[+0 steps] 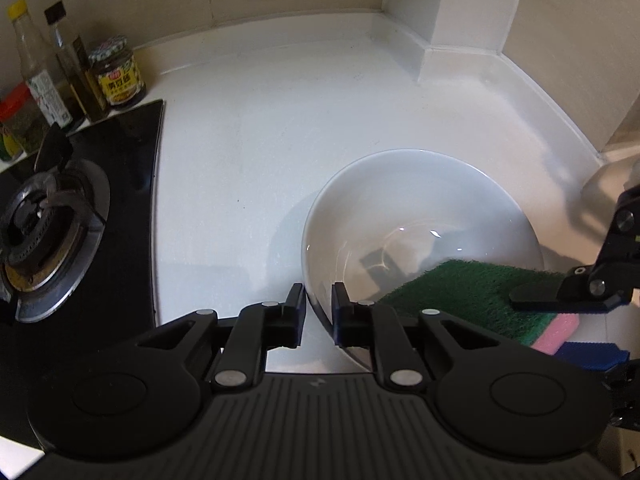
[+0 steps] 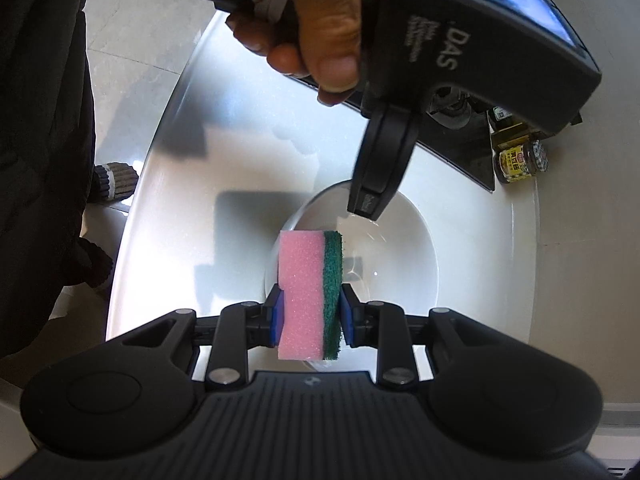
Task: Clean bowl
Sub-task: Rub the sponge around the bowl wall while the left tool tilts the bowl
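A: Position of the white ceramic bowl (image 1: 420, 216)?

B: On the white tabletop (image 1: 248, 128), right of the black gas hob (image 1: 80, 200). Its near rim sits between the left gripper (image 1: 317, 312) jaws, which are narrowed onto it.

A: Right gripper (image 2: 308, 312)?

B: Jaws clamped on the pink-and-green scouring sponge (image 2: 310, 292), held over the bowl's near edge, green face toward the bowl

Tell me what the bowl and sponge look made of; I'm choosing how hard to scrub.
Bowl: seemingly glazed white ceramic, smooth and glossy, with sharp light reflections inside. Sponge: soft porous pink foam bonded to a coarse, fibrous green scouring layer; likely synthetic. The right gripper clamps it; the left gripper pinches the bowl's rim.
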`<act>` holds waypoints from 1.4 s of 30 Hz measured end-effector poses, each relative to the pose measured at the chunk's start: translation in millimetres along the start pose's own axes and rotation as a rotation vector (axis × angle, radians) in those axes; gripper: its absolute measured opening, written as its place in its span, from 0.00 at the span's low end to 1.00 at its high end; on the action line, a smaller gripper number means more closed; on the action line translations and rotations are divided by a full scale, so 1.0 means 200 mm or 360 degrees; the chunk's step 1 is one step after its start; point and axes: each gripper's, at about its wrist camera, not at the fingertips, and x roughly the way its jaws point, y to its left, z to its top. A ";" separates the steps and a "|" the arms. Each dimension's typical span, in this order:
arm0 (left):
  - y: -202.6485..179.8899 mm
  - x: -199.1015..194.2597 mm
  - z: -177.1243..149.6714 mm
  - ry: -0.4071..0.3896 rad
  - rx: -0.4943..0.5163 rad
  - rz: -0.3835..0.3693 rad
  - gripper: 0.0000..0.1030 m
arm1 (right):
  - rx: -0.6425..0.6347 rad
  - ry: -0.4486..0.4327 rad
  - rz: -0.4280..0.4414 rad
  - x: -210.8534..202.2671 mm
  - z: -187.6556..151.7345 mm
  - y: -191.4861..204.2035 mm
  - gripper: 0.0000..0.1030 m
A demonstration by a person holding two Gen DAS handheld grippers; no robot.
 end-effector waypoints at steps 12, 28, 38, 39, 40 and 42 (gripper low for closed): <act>0.04 0.05 0.06 0.0014 0.0143 -0.0042 0.13 | -0.0050 -0.0006 0.0003 0.02 0.01 0.01 0.24; 0.05 -0.02 -0.06 -0.0059 -0.0168 -0.0052 0.16 | -0.0050 0.0013 -0.0029 0.05 -0.01 -0.01 0.24; 0.06 0.06 0.08 0.0027 0.0097 -0.0053 0.09 | -0.0036 -0.0059 0.0004 0.06 0.06 -0.01 0.24; 0.07 0.08 0.12 0.0047 0.0124 -0.0083 0.08 | -0.0059 -0.0055 0.0001 0.06 0.06 -0.01 0.24; 0.09 0.10 0.15 0.0072 0.0138 -0.0122 0.08 | -0.0088 -0.0045 -0.0004 0.06 0.06 0.00 0.24; 0.10 0.12 0.19 0.0100 0.0101 -0.0164 0.08 | -0.0145 -0.0011 -0.0020 0.07 0.05 0.01 0.24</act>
